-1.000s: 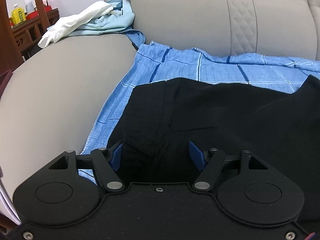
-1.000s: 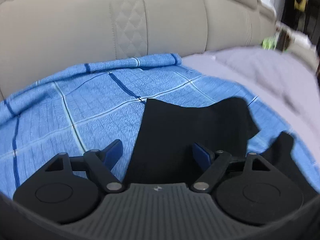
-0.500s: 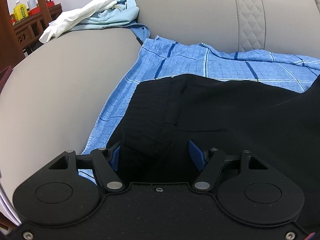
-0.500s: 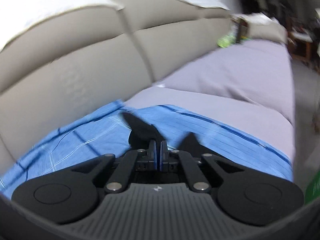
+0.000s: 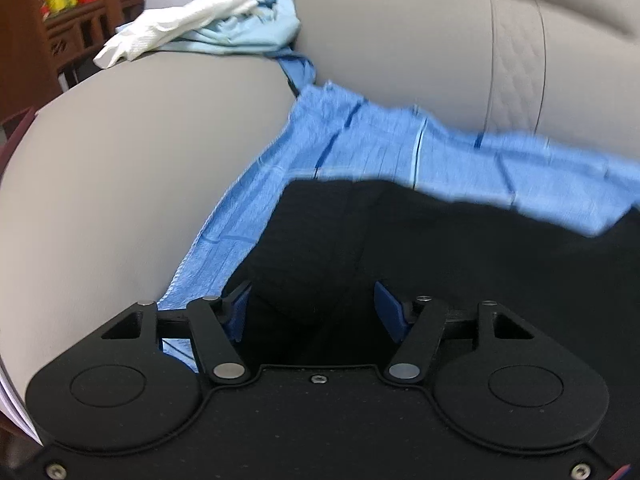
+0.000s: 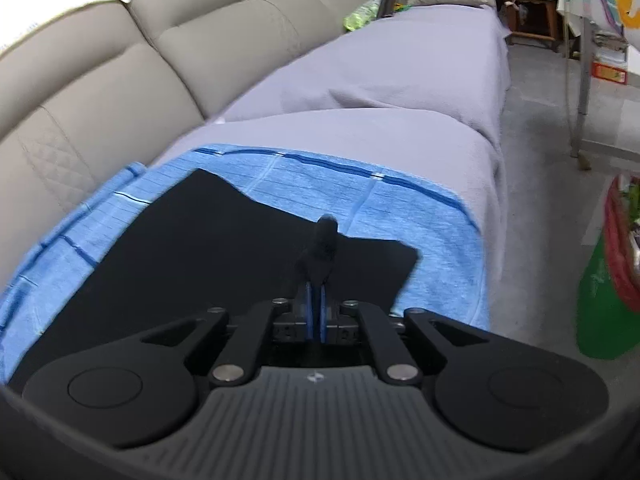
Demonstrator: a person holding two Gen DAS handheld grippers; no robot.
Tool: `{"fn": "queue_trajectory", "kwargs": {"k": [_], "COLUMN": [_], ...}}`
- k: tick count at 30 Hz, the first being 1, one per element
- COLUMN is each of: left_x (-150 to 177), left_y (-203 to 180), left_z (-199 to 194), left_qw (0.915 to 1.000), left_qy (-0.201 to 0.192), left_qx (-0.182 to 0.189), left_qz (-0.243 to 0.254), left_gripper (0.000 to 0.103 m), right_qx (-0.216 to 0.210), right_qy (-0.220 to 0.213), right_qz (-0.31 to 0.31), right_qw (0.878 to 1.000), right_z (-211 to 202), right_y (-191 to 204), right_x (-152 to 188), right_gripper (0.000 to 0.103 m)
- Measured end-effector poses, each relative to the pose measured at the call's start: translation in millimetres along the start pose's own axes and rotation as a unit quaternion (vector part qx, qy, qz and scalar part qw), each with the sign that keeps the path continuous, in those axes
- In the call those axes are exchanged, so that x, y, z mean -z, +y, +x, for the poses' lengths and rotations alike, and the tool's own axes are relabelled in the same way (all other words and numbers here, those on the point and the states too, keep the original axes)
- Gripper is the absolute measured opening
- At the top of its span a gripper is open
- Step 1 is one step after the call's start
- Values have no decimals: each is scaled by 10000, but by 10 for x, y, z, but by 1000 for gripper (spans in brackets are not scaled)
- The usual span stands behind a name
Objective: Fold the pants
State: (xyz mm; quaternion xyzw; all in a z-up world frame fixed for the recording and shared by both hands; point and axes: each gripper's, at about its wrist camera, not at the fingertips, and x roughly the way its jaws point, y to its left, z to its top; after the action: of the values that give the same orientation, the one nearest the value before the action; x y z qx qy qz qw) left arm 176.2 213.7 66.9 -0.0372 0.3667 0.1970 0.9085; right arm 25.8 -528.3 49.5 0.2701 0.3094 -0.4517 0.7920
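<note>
Black pants (image 5: pixel 440 248) lie spread on a blue checked cloth (image 5: pixel 360 148) over the sofa seat. My left gripper (image 5: pixel 312 300) points down at their left end. Its jaws are closing a little, and a raised fold of black fabric sits between the blue pads (image 5: pixel 386 312), which stand apart from it. In the right wrist view the pants (image 6: pixel 200 248) reach across the blue cloth (image 6: pixel 400 216). My right gripper (image 6: pixel 316 280) pinches a tuft of the black fabric that sticks up past its tips. Its jaws are easing open slightly.
The beige sofa backrest (image 5: pixel 420 40) runs behind. White and pale-blue clothes (image 5: pixel 208 28) are heaped on the armrest. A grey cover (image 6: pixel 380 80) drapes the seat to the right. A green and red bag (image 6: pixel 608 292) stands on the floor past the seat edge.
My right gripper went from wide open over a pants leg to shut on black fabric, and swung right with a roll. My left gripper rolled slightly, staying in place.
</note>
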Motion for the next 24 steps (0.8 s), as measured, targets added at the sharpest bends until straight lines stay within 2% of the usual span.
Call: {"fn": "queue_trajectory", "kwargs": {"k": [4,5,6,7,8,9,11,14,17,20,22,24], "left_x": [-82,-85,-85,-81,-68,-59,-3,148,345,555,709,860], "left_y": [21,-12,-51,-95,-156,-220,-386,-725,-1140,-1494,-1686,-1818], "left_z": [-217,-287,-352,-406,-481,-542,-662,-794,-872,-886,-868,-850], "left_qw": [9992,9990,9988,9985,9977,9969,9943,9869,9763,9675,9623,9576], "left_qy": [-186,-258,-325,-381,-456,-515,-625,-707,-706,-597,-478,-362], "left_qx": [281,325,370,405,471,545,773,1272,1765,2113,2285,2369], "left_qz": [-218,-147,-57,27,142,224,382,694,1032,1251,1399,1597], "left_gripper": [62,62,62,62,62,64,65,65,66,66,66,66], "right_qx": [556,767,997,1160,1197,1071,600,-481,-1850,-2814,-2990,-2903], "right_qy": [49,42,4,-51,-126,-208,-328,-491,-481,-303,-121,37], "right_qz": [-81,-184,-348,-495,-610,-661,-825,-1531,-2243,-2730,-2974,-3175], "right_qw": [9984,9969,9944,9920,9909,9918,9942,9858,9556,9194,9066,9027], "right_z": [-36,-47,-63,-95,-152,-222,-366,-592,-765,-877,-926,-948], "right_y": [-34,-25,10,37,78,125,268,704,1219,1586,1738,1759], "right_x": [-5,8,21,36,54,71,131,362,731,1115,1360,1615], "right_gripper": [10,14,30,35,46,54,57,65,68,68,68,67]}}
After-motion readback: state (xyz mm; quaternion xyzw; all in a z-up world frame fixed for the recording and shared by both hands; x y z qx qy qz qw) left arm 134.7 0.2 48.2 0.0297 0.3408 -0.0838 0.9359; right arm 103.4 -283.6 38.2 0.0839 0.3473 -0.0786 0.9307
